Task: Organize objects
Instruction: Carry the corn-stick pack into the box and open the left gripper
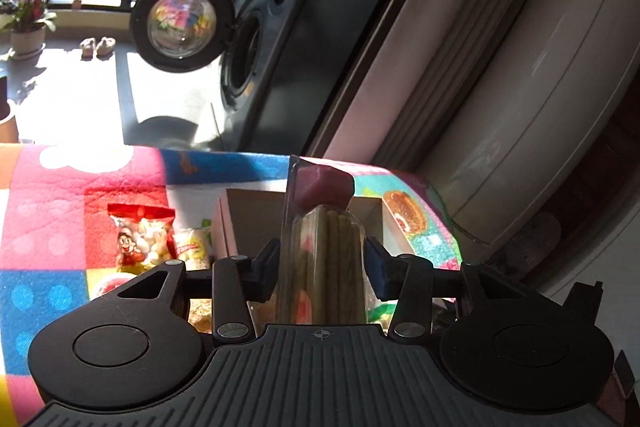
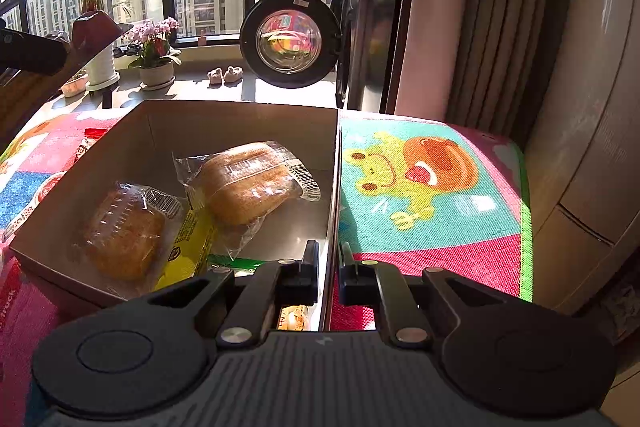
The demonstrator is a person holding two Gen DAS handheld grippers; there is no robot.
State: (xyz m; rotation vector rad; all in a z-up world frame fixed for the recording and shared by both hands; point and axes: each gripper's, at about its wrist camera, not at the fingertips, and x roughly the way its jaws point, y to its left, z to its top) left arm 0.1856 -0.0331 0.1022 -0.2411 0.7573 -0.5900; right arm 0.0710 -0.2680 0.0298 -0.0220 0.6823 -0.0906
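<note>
Left tongs (image 1: 322, 261): clamped on clear snack pack (image 1: 320, 247), held upright above surface (image 1: 52, 227) | Right tongs (image 2: 329, 269): clamped on right wall of cardboard box (image 2: 334, 187) | Box: two wrapped breads (image 2: 248, 183) inside, ahead-left of right tongs

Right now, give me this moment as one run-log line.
left hand-held gripper: shut on snack pack above mat | right hand-held gripper: shut on cardboard box wall | box holds two bread packs
</note>
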